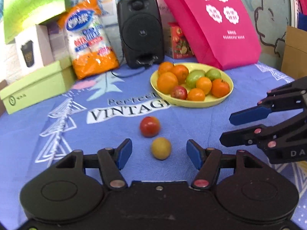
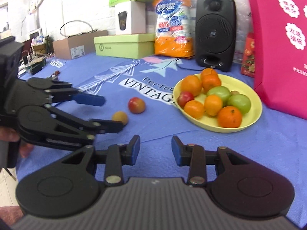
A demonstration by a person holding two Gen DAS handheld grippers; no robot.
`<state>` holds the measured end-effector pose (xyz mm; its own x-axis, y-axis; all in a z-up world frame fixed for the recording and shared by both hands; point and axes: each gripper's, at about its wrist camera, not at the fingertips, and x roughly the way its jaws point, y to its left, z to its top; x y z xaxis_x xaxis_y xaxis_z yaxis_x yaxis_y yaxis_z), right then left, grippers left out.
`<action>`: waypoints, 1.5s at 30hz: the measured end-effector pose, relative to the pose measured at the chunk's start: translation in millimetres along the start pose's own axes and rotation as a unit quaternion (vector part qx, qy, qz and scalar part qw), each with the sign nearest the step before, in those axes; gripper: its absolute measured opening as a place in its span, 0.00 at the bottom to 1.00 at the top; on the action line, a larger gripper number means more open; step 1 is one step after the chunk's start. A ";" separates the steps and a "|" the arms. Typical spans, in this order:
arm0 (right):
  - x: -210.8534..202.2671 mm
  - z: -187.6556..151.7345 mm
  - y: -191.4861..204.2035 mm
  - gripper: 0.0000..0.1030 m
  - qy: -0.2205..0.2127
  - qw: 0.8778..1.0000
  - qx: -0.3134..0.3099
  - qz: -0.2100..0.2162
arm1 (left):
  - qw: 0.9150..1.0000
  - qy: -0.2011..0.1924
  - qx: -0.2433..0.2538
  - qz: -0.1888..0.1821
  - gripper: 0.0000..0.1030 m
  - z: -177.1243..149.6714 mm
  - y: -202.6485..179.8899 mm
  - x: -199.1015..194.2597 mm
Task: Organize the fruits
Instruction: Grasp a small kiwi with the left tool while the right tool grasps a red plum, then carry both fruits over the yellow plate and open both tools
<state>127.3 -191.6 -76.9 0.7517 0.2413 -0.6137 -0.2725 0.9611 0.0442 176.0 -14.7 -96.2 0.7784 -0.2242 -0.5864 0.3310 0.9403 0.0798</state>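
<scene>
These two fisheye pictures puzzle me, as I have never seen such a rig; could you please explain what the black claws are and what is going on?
There is no robot. A person holds a two-finger gripper in each hand, and each carries a camera looking along its fingers. One picture comes from the left gripper, the other from the right gripper; each also shows the other at its edge. Both are open and hold nothing. On the blue tablecloth a yellow plate holds oranges and green and red fruits. Two fruits lie loose on the cloth: a red one and a small yellow one, which sits just ahead of the left gripper. Behind stand a black speaker, boxes and a pink bag.
</scene>
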 end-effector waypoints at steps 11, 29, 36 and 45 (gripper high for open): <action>30.8 22.1 -0.7 0.38 0.015 1.000 -0.012 0.008 | 0.999 0.009 -0.042 -0.005 0.23 -5.7 26.4 7.6; 110.1 55.2 37.0 0.29 0.040 0.997 -0.060 -0.001 | 0.997 0.009 -0.075 0.017 0.24 -21.5 63.4 -12.6; 89.8 44.3 35.3 0.28 0.032 0.999 -0.043 0.002 | 0.997 0.007 -0.079 0.013 0.24 -23.7 60.6 -18.3; 36.6 13.3 25.5 0.28 0.008 1.000 0.007 -0.005 | 0.996 0.008 -0.086 -0.016 0.23 -24.6 45.6 -26.2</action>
<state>155.8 -156.5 -87.7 0.7446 0.2291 -0.6269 -0.2563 0.9654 0.0483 157.5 40.4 -97.0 0.7597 -0.2519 -0.5996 0.2584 0.9629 -0.0771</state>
